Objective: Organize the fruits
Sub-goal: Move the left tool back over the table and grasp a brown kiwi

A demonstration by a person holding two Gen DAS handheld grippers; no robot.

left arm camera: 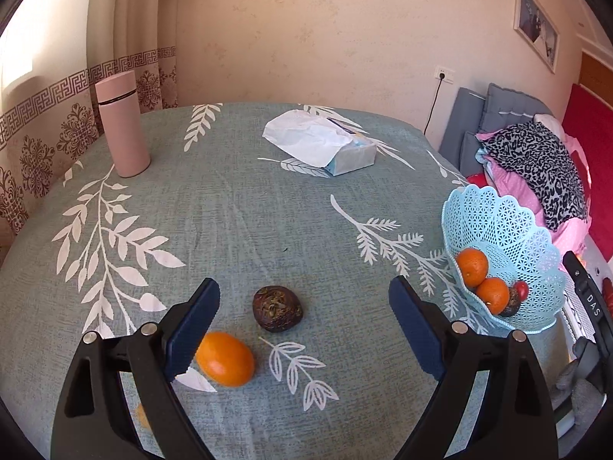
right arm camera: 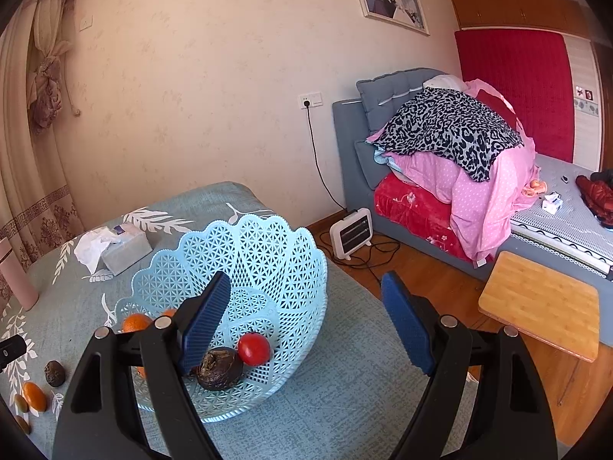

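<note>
The left claw (left arm camera: 304,329) hangs released above a dark wrinkled fruit (left arm camera: 277,308) on the bench (left arm camera: 230,211), an orange (left arm camera: 226,358) just beside one pad. Closing off-centre could nudge either fruit rolling. The right claw (right arm camera: 306,326), released, hovers by the tilted basket (right arm camera: 268,253).

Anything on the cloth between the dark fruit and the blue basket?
Nothing but bare tablecloth between dark fruit and blue basket, in the left wrist view.
</note>
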